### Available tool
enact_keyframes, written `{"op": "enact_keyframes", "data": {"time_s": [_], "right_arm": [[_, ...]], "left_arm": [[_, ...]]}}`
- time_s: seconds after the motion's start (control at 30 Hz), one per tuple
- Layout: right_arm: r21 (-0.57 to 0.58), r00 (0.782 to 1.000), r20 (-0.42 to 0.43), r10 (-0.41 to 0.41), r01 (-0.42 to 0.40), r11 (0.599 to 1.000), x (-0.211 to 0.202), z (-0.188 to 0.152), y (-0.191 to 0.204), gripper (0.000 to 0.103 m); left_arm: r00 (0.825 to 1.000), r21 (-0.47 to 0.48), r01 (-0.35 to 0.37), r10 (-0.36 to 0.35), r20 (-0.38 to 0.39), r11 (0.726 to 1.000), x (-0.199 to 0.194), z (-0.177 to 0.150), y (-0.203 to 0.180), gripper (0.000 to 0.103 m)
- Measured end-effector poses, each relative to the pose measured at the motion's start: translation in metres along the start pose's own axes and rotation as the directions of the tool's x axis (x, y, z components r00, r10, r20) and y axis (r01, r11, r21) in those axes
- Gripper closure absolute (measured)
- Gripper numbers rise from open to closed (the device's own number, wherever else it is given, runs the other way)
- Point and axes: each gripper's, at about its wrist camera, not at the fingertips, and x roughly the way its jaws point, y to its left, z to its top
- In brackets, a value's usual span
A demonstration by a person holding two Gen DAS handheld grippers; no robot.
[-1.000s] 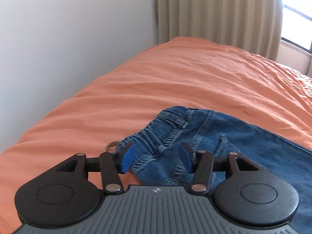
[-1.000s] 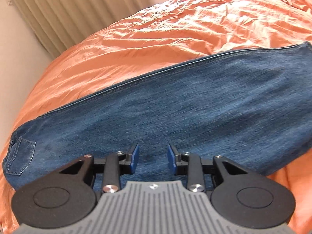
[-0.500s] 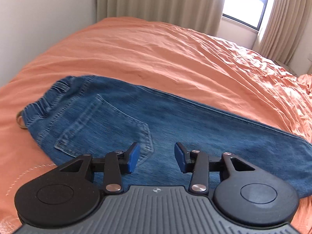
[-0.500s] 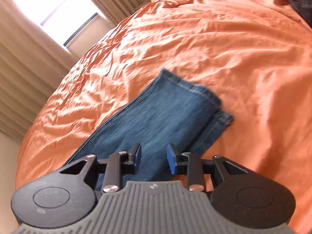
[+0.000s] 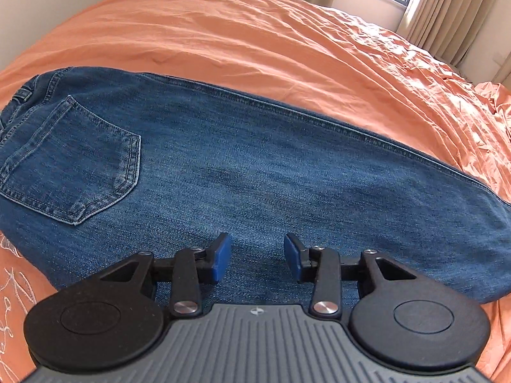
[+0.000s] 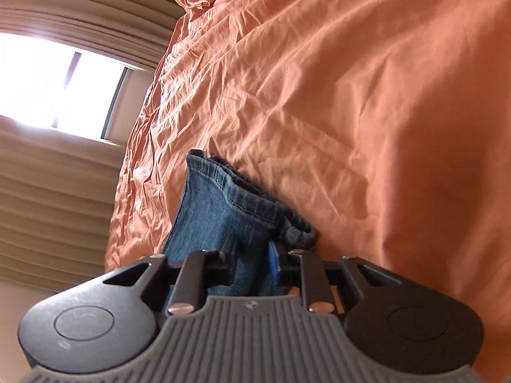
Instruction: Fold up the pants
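Denim pants (image 5: 255,166) are seen laid lengthwise on the orange bed (image 5: 255,38), already doubled leg over leg, with a back pocket (image 5: 68,162) facing up at the waist end. Left tongs (image 5: 257,257) are held wide apart just above the thigh area, and nothing is gripped between their blue pads (image 5: 220,257). Right tongs (image 6: 252,258) are set at a narrower gap around the leg cloth just short of the hems (image 6: 236,191); whether the denim is actually pinched cannot be told, since the near pad is hidden by fabric. Risk is judged to lie mainly at the hem end: the lower hem (image 6: 298,233) is offset and bunched, so only the upper layer may be caught and the legs pulled apart when lifted. The rumpled sheet could also be nipped together with the denim.
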Motion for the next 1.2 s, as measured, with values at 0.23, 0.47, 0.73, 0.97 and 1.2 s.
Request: {"op": "enact_keyframes", "data": {"time_s": [0.23, 0.47, 0.73, 0.97, 1.2], "right_arm": [[-0.196, 0.998, 0.059, 0.027, -0.015, 0.98, -0.04, -0.006, 0.033, 0.103], [-0.161, 0.997, 0.02, -0.076, 0.078, 0.984, -0.016, -0.008, -0.004, 0.103], [-0.193, 0.997, 0.007, -0.076, 0.075, 0.978, -0.036, -0.009, 0.004, 0.068], [-0.062, 0.999, -0.022, -0.049, 0.048, 0.997, -0.014, -0.004, -0.02, 0.07], [-0.064, 0.998, -0.005, -0.055, 0.054, 0.996, -0.007, 0.0, -0.011, 0.083]], "left_arm": [[1.0, 0.09, -0.021, 0.022, -0.011, 0.996, 0.002, 0.004, -0.005, 0.061], [1.0, 0.165, 0.009, -0.007, -0.011, 0.986, -0.005, 0.004, -0.018, 0.063], [0.997, 0.419, 0.078, -0.062, -0.05, 0.905, -0.027, -0.02, -0.047, 0.062], [0.998, 0.619, 0.049, -0.013, -0.061, 0.784, -0.046, -0.052, -0.052, 0.053], [0.993, 0.552, -0.029, 0.087, -0.08, 0.833, -0.054, -0.076, -0.006, 0.049]]}}
